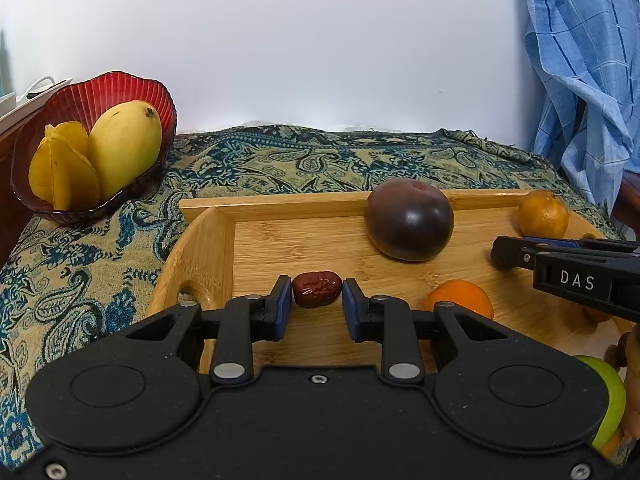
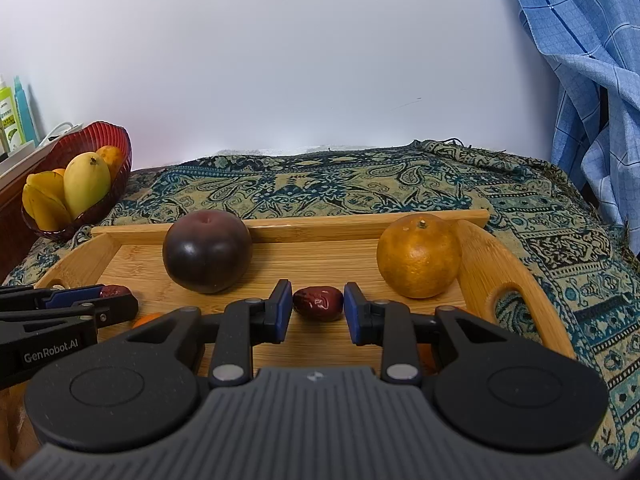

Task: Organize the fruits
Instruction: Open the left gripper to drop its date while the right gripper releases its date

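Observation:
A bamboo tray (image 1: 304, 204) holds a dark plum (image 1: 410, 224), a tangerine (image 1: 542, 214), an orange (image 1: 460, 298) and two red dates. My left gripper (image 1: 317, 282) is shut on one red date (image 1: 317, 289), both blue pads touching its ends just above the tray floor. In the right wrist view, the other red date (image 2: 318, 303) lies on the tray (image 2: 340, 228) between the pads of my right gripper (image 2: 317, 286), which stand slightly off it, open. The plum (image 2: 207, 252) and the tangerine (image 2: 418, 256) sit beyond. The left gripper (image 2: 96, 300) shows at the left edge.
A red glass bowl (image 1: 120, 88) with a mango (image 1: 124, 144) and a starfruit (image 1: 64, 176) stands at the back left on the paisley cloth (image 1: 320, 156). A blue checked cloth (image 1: 588, 80) hangs at the right. A green fruit (image 1: 606, 396) shows at the lower right edge.

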`<state>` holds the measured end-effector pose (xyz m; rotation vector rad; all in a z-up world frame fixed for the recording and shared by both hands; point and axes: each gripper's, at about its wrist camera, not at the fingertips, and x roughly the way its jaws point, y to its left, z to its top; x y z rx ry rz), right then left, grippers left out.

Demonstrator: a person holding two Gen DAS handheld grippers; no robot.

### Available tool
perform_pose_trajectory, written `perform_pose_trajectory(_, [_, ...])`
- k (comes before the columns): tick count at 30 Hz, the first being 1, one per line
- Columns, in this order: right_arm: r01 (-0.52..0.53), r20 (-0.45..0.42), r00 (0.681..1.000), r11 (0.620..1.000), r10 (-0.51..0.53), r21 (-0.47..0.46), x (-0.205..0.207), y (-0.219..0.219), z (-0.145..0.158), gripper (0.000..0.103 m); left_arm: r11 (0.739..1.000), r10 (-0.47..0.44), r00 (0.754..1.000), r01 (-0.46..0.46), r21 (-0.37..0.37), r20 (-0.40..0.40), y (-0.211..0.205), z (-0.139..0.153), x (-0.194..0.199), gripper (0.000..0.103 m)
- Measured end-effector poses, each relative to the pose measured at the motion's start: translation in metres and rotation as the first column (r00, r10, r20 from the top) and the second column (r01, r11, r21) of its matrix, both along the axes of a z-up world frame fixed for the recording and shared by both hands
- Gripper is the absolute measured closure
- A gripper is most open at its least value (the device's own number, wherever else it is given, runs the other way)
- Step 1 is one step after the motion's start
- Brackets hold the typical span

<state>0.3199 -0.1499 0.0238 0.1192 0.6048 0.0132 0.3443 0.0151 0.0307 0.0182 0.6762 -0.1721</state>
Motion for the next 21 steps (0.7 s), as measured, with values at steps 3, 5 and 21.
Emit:
perform_pose_trajectory(3, [-0.001,0.006,1.0,1.0,0.001,0.003,-0.001,-0.001,0.001,0.064,1.0,0.0,1.0,0.0,-0.006,-0.002,0.0,0.0,-0.001,0.07])
perform_pose_trajectory(5, [-0.001,0.011,1.0,1.0,0.001,0.0,-0.002,0.0,0.002,0.064,1.0,-0.001,1.0,0.001,-0.005,-0.001,-0.001,0.001,-0.002,0.067])
perform_pose_trajectory(21, [-0.027,0.05,0.998,0.999,0.028,-0.038,-0.011,0.008,0.011,0.044,1.0,-0.011,1.0,0.011,0.001,0.016,0.0,0.005,-0.011,0.049])
